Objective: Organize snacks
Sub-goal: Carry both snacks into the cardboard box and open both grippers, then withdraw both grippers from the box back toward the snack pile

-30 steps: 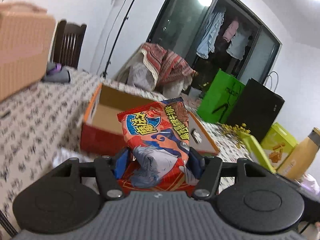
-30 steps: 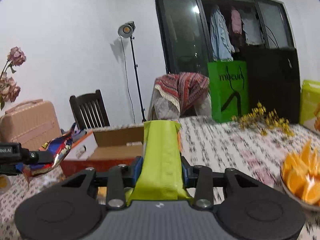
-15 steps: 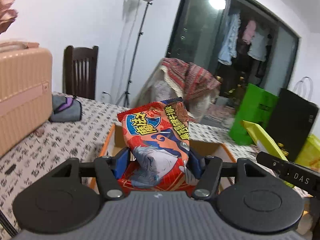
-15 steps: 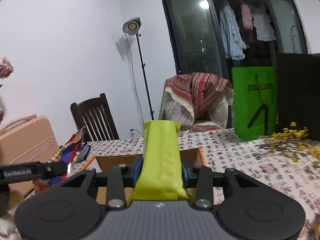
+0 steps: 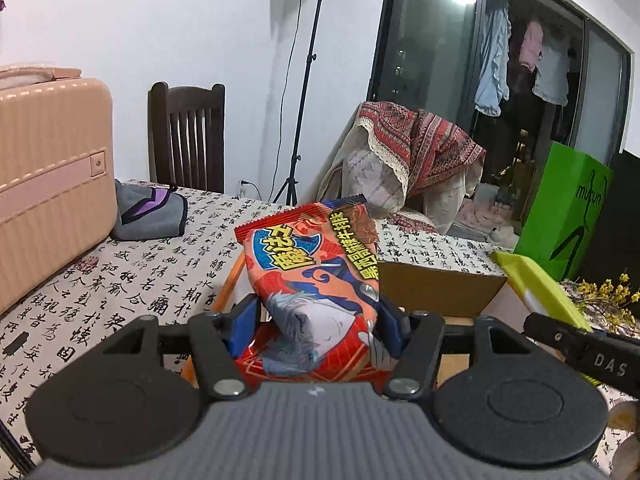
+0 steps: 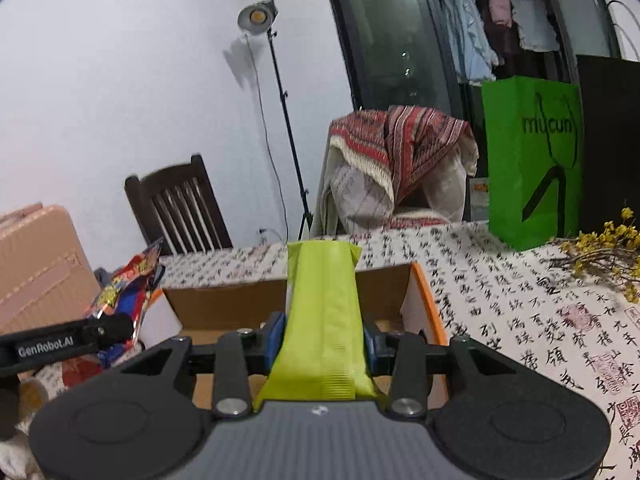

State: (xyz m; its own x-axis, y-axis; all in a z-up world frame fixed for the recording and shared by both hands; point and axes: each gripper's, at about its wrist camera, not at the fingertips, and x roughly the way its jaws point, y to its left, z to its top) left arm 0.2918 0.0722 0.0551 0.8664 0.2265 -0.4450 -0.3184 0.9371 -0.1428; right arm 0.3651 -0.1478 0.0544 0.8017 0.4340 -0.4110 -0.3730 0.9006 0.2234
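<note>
White walls, a dark glass door and a lamp stand [image 5: 308, 92] back a table [image 5: 132, 280] spread with a calligraphy-print cloth. At 6 o'clock in the left wrist view, the left gripper [image 5: 316, 316] is clamped on a red snack packet [image 5: 312, 280], its blue pads pressed into both sides, the packet rising toward 12 o'clock. Behind it sits an open cardboard box [image 5: 436, 292] with orange edges; the right gripper's arm enters at 4 o'clock carrying a green packet [image 5: 536, 284]. A pink suitcase [image 5: 48, 176] stands at 9 o'clock with a grey pouch [image 5: 150, 216] beside it. In the right wrist view, the right gripper [image 6: 324, 340] pinches the green packet, held upright over the box; the red packet shows at 9 o'clock, a green bag [image 6: 532, 160] at 2 o'clock, yellow flowers [image 6: 600, 252] at 3 o'clock.
</note>
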